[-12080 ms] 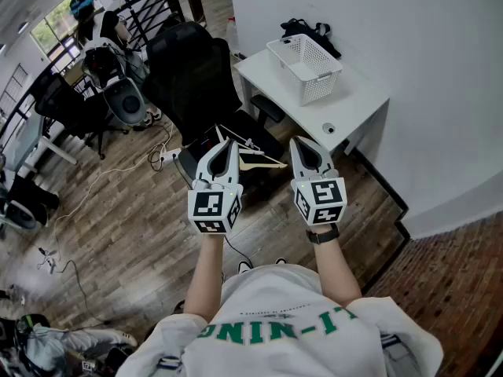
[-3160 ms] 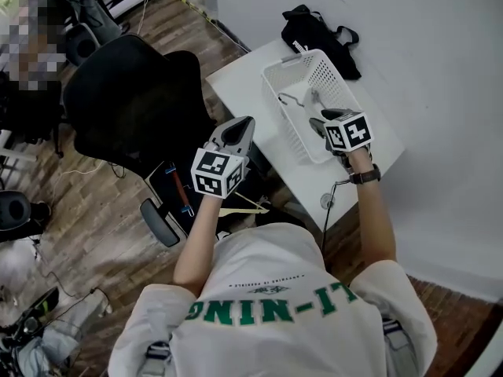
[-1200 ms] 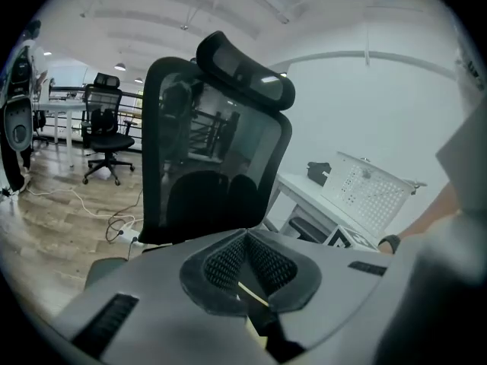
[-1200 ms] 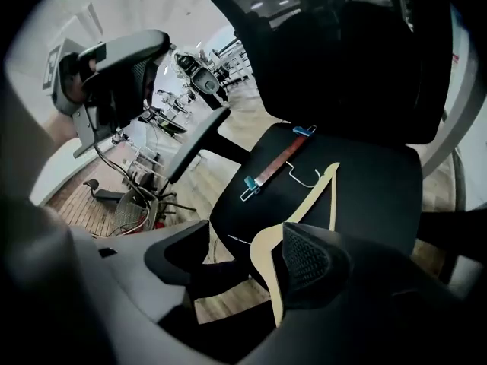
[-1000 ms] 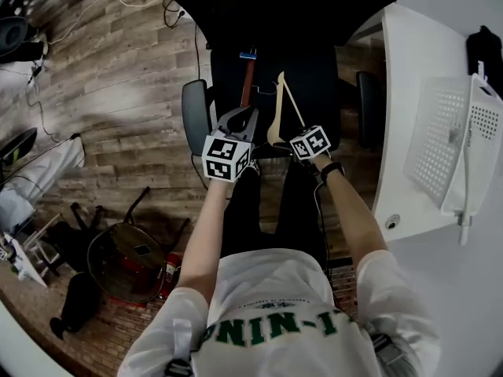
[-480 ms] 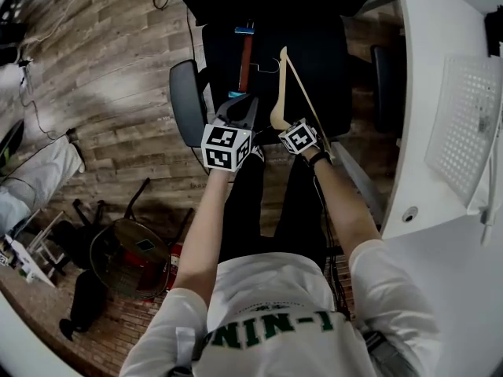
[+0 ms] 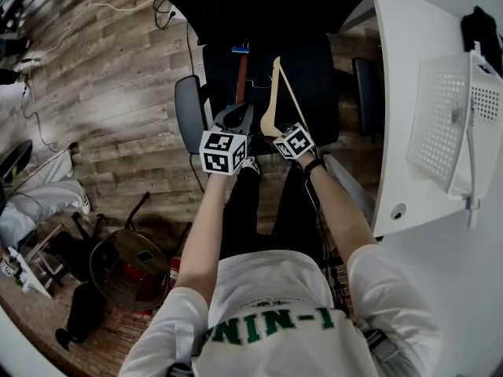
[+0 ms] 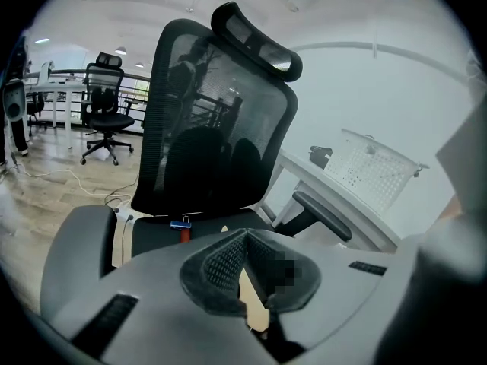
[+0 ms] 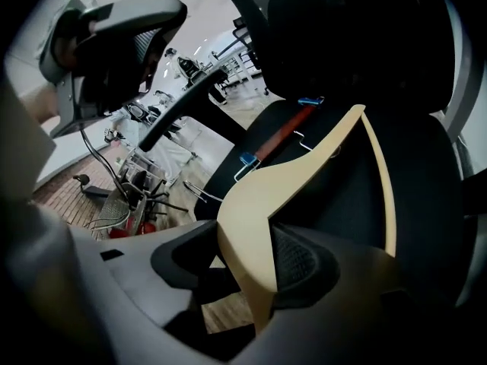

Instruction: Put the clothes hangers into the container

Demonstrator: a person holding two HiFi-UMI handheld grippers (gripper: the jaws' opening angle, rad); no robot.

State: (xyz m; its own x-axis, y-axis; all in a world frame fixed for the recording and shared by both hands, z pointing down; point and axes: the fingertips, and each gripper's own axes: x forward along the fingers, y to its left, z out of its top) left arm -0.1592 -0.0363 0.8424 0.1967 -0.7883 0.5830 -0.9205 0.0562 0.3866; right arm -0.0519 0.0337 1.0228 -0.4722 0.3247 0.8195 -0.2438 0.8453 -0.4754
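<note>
On the black chair seat lies the wooden hanger. My right hand-held gripper has just been closing and now clamps its shoulder, so I can lift it. My left hand-held gripper is clenched and empty. The basket waits on the counter.

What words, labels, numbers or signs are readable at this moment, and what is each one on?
"I-NIN": green letters on the shirt, upside down in the head view, with both ends of the word out of sight.
Left cube and right cube: black-and-white square patterns only, no letters or numbers.
Left gripper view and right gripper view: no text to read.
</note>
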